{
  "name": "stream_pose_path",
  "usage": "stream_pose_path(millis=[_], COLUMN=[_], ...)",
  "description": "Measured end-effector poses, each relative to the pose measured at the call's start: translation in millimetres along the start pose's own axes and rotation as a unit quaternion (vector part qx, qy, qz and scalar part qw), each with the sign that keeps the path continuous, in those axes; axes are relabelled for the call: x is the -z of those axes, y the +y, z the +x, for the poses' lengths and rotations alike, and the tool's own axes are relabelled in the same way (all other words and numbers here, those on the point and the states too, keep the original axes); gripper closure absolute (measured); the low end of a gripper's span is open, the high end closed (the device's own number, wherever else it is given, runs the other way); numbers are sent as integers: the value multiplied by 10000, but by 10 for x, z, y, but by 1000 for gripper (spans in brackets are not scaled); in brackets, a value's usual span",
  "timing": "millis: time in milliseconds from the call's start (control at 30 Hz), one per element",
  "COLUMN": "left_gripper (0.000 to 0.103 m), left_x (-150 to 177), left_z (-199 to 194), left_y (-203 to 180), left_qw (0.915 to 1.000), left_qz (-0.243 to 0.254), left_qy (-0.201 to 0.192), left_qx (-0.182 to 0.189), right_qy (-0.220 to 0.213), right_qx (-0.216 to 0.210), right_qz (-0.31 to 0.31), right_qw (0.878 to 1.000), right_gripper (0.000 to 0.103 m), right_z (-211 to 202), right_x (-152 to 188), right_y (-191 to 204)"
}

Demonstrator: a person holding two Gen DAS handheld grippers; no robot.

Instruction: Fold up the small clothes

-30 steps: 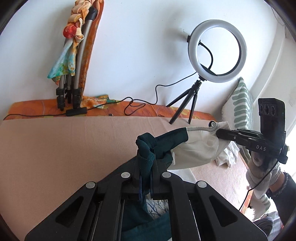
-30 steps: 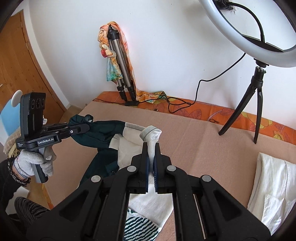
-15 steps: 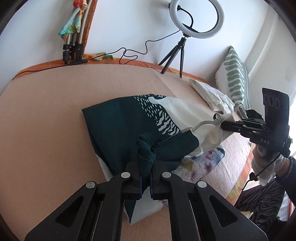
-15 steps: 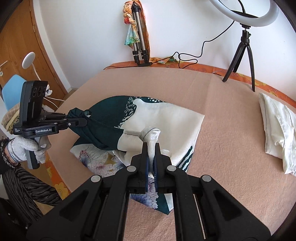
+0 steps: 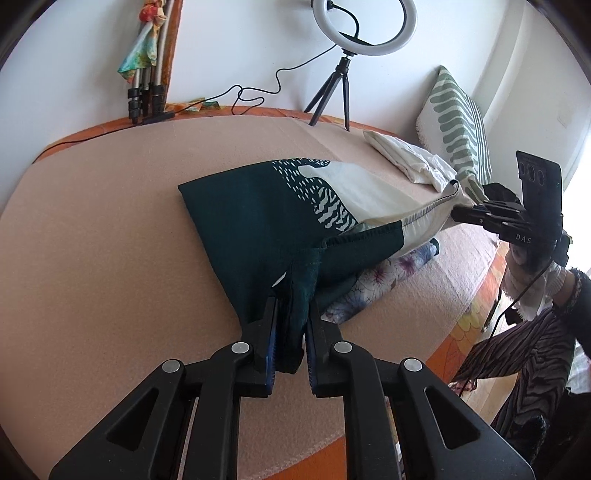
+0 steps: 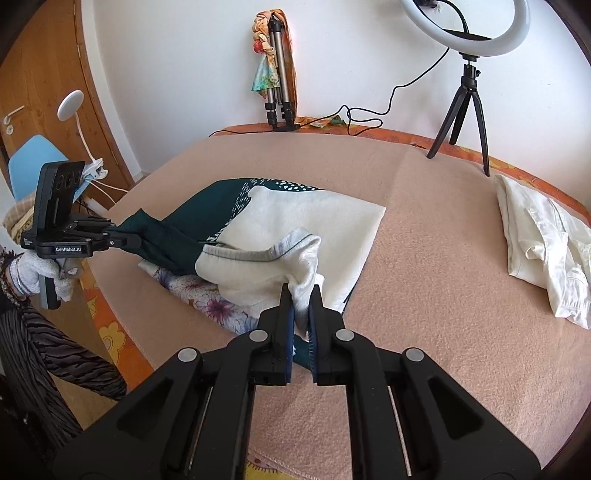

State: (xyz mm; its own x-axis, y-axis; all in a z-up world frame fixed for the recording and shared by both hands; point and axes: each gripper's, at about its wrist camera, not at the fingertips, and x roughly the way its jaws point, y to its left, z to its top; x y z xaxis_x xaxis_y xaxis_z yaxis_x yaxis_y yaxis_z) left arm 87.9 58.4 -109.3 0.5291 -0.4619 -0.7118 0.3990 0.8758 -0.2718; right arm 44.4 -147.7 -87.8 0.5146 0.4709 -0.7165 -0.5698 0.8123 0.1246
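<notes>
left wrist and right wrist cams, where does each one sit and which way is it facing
Left wrist: on the left gripper, looking along its fingers across the bed; it clamps the garment at its dark green corner, and the right gripper shows at far right.
Right wrist: on the right gripper, looking across the bed at the wall; it clamps the white corner, left gripper at far left.
Shared: garment, ring light, folded white clothes.

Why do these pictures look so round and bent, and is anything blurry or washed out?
Left view: wide lens bows the bed edge, dark corners; window side glares white; garment sharp. Right view: same bulge, door curves; ring light bright, not blinding; tongs crisp.
</notes>
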Motion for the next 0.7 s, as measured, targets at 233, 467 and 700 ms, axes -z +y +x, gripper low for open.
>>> stream_pose_path(millis=[233,467,700], left_gripper=[92,91,91], left_x=[62,-131,-425], left_z=[-408,-434,74], left_y=[-80,114,636], left_qw=[9968,9952,9805], left_qz=[-245,-709,-1923], left_qy=[-310,-536,-404], left_qx=[689,416,99], right_qy=[-394,47,299], right_qx=[-532,-193,-521], right_qz=[232,1151,2382], right_qw=[9975,9932,9694], right_gripper=[58,57,57], right_z=[-371,-44,465], right_x=[57,-43,-283], right_y=[-79,-395,-905])
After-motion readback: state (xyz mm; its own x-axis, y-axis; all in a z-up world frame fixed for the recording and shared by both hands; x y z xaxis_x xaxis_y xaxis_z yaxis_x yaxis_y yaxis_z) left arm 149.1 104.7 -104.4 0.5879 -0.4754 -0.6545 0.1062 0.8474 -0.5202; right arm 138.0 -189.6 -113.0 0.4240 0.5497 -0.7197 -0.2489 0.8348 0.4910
